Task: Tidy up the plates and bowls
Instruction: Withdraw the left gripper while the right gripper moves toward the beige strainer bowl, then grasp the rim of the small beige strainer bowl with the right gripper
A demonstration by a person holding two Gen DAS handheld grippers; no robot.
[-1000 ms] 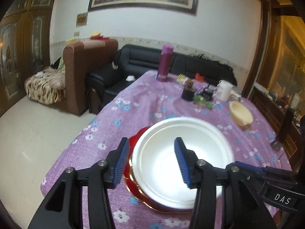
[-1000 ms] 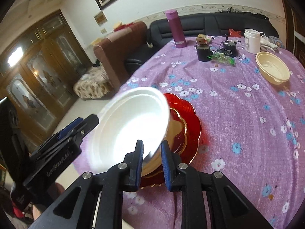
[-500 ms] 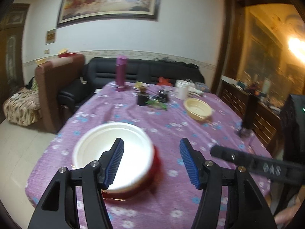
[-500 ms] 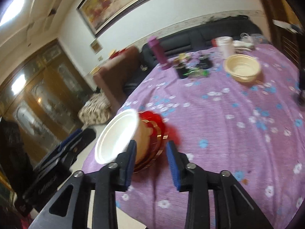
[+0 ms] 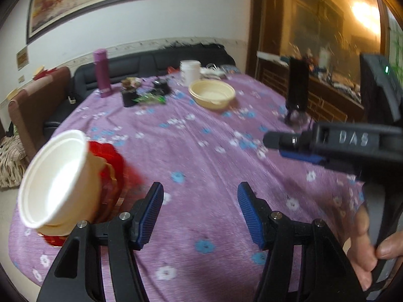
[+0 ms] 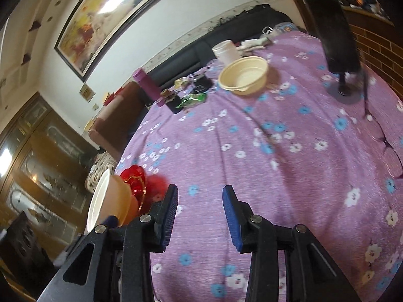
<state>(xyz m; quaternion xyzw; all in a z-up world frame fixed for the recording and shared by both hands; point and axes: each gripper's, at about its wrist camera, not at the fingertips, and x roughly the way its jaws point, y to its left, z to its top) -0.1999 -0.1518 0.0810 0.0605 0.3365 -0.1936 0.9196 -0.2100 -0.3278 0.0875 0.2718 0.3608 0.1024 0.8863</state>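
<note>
- Between the blue pads of the left gripper (image 5: 200, 215) there is only purple flowered cloth; its jaws stand apart and grip nothing.
- In its own view the right gripper (image 6: 200, 214) is likewise parted over the tablecloth (image 6: 252, 166), nothing between the pads.
- Its jaws have just been opening; a second ago they pinched the rim of the white bowl, which now sits free.
- The left jaws also spread a little within that second, and no longer straddle the bowl.
- From the left wrist, the white bowl (image 5: 54, 180) lies at nine o'clock of the gripper, nested on a cream bowl atop the red plates (image 5: 114, 166) at the table's near edge.
- From the right wrist the same stack shows edge-on at nine o'clock: the white bowl's rim (image 6: 97, 201) and the red plates (image 6: 134, 181) behind it.
- Only the left view shows the right gripper from outside (image 5: 302, 148) at three o'clock, and a hand (image 5: 370, 246) on its grip.
- Only the right view shows the brown cabinet (image 6: 37, 156) at far left.
- A second cream bowl (image 5: 211, 97) stands well apart at twelve o'clock, with a white jar (image 5: 190, 73) just behind and a purple flask (image 5: 102, 75) at eleven.
- A black stand (image 6: 335, 42) rises at two o'clock in the right view.
- Both views have swung rightward since the earlier frames, so the stack has slid from centre to the left border.
</note>
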